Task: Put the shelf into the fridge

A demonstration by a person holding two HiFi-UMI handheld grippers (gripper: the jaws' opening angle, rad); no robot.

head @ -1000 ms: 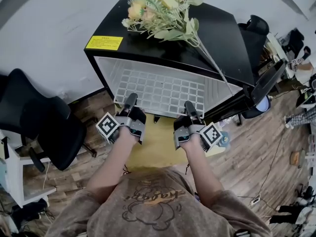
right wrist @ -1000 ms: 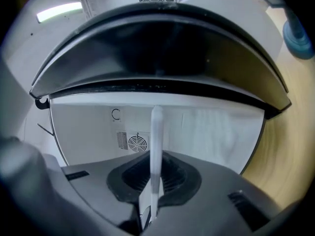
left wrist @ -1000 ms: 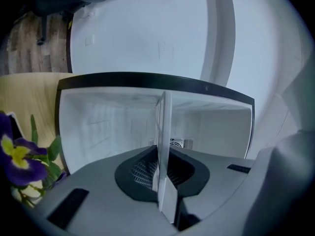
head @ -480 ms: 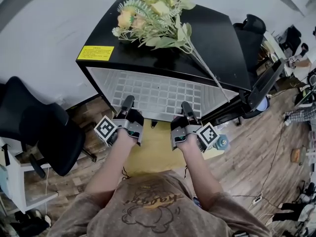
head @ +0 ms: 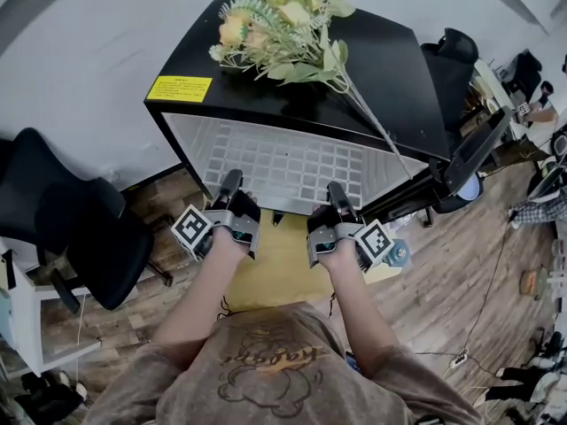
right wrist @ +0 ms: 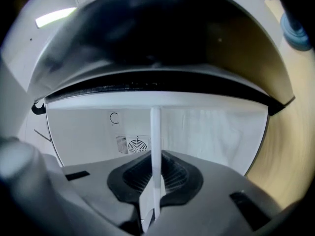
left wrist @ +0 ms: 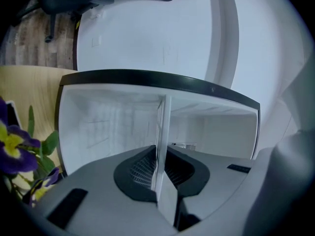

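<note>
A small black fridge (head: 390, 69) stands open toward me, its white inside (head: 190, 135) showing. A white grid shelf (head: 288, 162) lies flat in the opening, most of it inside. My left gripper (head: 232, 184) is shut on the shelf's near edge at the left, my right gripper (head: 337, 194) on the same edge at the right. In the left gripper view the shelf (left wrist: 162, 132) shows edge-on between the jaws of the left gripper (left wrist: 160, 181), with the fridge cavity (left wrist: 108, 127) behind. The right gripper view shows the shelf edge (right wrist: 155, 146) pinched in the right gripper (right wrist: 153, 195), with the fridge's back wall and a vent (right wrist: 134, 144) beyond.
Artificial flowers (head: 283, 25) lie on the fridge top beside a yellow label (head: 179, 88). The fridge door (head: 474, 153) hangs open at the right. A black office chair (head: 71, 228) stands at the left. A pale mat (head: 279, 264) covers the wood floor below the fridge.
The view has shifted slightly; both grippers stay shut on the shelf edge at the fridge opening, with the shelf a little deeper inside than a second ago.
</note>
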